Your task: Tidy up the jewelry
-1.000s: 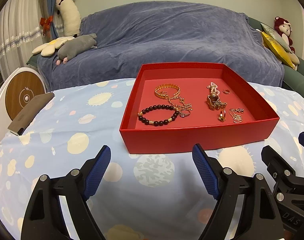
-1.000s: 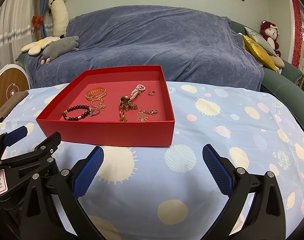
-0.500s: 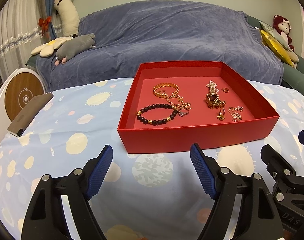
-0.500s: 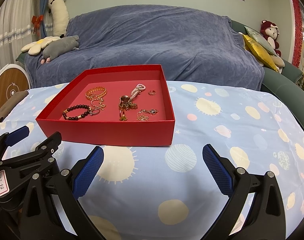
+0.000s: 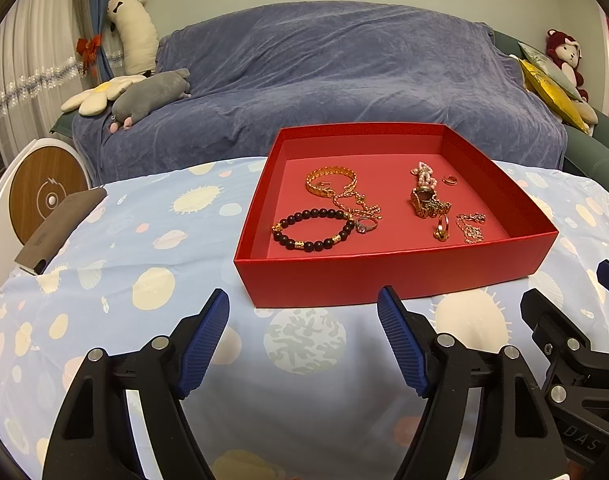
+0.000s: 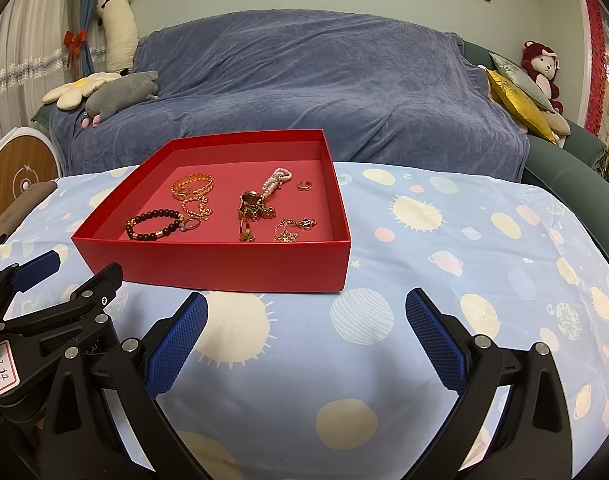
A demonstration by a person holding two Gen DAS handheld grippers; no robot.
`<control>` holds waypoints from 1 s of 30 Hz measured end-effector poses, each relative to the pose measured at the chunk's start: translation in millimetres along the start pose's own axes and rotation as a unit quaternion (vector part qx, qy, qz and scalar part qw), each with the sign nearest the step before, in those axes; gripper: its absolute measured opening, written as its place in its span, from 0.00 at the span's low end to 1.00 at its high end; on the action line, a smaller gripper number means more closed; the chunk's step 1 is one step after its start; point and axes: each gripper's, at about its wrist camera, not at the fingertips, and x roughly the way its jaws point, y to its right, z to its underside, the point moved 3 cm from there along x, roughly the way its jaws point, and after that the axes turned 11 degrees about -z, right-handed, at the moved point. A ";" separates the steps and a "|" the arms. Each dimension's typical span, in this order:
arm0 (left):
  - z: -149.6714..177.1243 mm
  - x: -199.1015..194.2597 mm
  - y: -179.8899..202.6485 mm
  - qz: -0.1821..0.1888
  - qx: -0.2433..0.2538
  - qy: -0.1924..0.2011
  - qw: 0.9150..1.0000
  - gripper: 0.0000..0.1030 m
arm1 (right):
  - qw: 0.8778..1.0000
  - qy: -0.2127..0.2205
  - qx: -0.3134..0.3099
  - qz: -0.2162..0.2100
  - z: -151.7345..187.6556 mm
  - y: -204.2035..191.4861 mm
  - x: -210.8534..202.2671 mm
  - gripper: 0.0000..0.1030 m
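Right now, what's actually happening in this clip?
A person holds a claw in each hand over a table with a planet-print cloth. The left claw and the right claw are both open, empty and short of the red box. All the jewelry sits loose in the box: a dark bead bracelet, a gold bracelet, a pink bead strand, chains and small rings. Nothing has been picked up yet.

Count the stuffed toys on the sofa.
4: a white llama toy upright at the left end, a flower plush and a grey plush lying below it, a red monkey toy at the right end. Others may be hidden.
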 end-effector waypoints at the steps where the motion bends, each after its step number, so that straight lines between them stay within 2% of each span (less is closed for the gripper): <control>1: 0.0 0.1 0.0 0.000 0.000 0.000 1.000 0.70 | 1.000 0.000 0.000 0.000 0.1 -0.2 0.1 0.94; 30: -1.6 -4.7 0.0 -0.002 0.002 0.007 1.000 0.67 | 1.000 0.000 0.000 0.000 0.0 0.1 0.1 0.94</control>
